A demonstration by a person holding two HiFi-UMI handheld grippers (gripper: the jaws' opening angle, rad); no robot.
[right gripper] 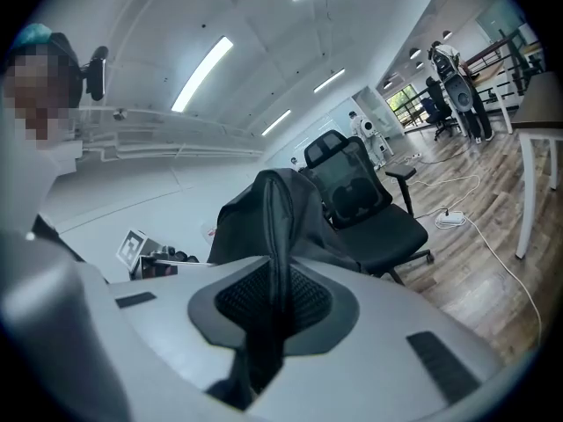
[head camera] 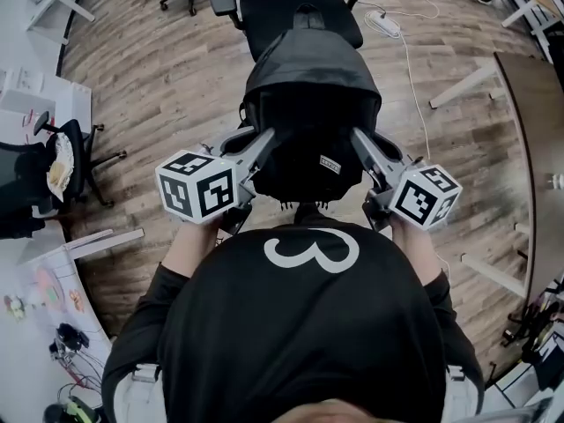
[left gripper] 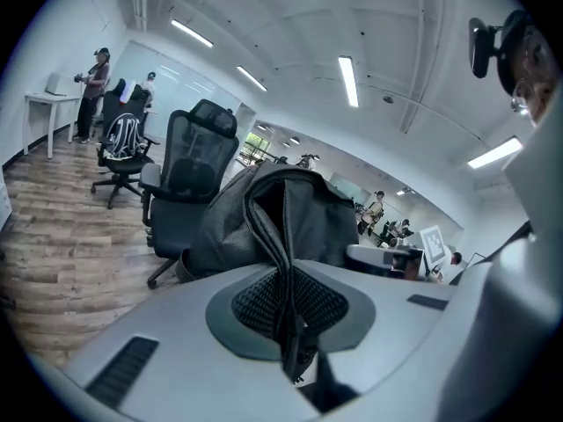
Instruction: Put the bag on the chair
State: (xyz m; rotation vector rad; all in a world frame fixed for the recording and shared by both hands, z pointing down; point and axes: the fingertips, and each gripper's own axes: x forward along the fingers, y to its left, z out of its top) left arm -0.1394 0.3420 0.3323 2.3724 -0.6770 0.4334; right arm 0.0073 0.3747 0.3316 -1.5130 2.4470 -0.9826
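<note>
A black backpack (head camera: 310,104) hangs in the air in front of me, carried between both grippers. My left gripper (head camera: 261,144) is shut on a strap at the bag's left side; in the left gripper view that strap (left gripper: 283,262) runs pinched between the jaws. My right gripper (head camera: 359,144) is shut on the strap at the right side, and the strap (right gripper: 280,271) shows clamped in the right gripper view. The black office chair (head camera: 300,11) stands just beyond the bag, its seat facing me; its mesh back (left gripper: 195,156) rises behind the bag (left gripper: 290,218).
A power strip with a white cable (head camera: 384,23) lies on the wood floor right of the chair. Another chair (head camera: 66,161) stands at the left, a dark table (head camera: 539,122) at the right. People stand far off (left gripper: 95,90) by a white desk.
</note>
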